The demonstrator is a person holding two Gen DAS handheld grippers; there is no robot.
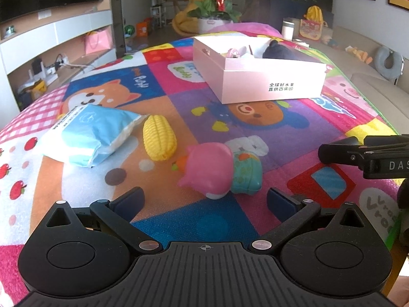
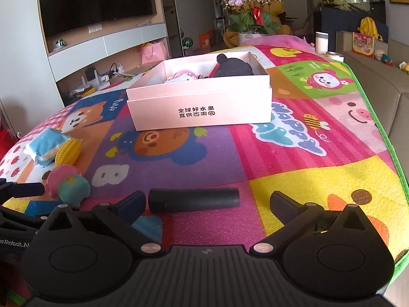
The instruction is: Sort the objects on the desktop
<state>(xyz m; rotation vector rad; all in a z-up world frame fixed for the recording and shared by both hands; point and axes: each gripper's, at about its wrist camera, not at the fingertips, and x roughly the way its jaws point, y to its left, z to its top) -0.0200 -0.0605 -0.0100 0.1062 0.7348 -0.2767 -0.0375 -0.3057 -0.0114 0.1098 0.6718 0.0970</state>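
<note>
- Right gripper [image 2: 207, 200], jaws wide apart: matte black cylinder [image 2: 194, 200] lies crosswise between them, its long axis side to side.
- Left gripper [image 1: 204, 199], jaws apart and empty, faces the pink-headed rubber pig toy [image 1: 217, 171] just ahead.

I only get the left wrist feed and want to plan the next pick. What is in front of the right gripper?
Observer: A black cylinder lies on its side on the mat, between the open fingers of the right gripper, not gripped.
Operator: Is it touching a finger?
Observer: Its left end looks close to the left finger; the right finger stands well clear.
Operator: What is in the box?
Observer: The box holds a dark bundle at the back and a pink round item left of it.
</note>
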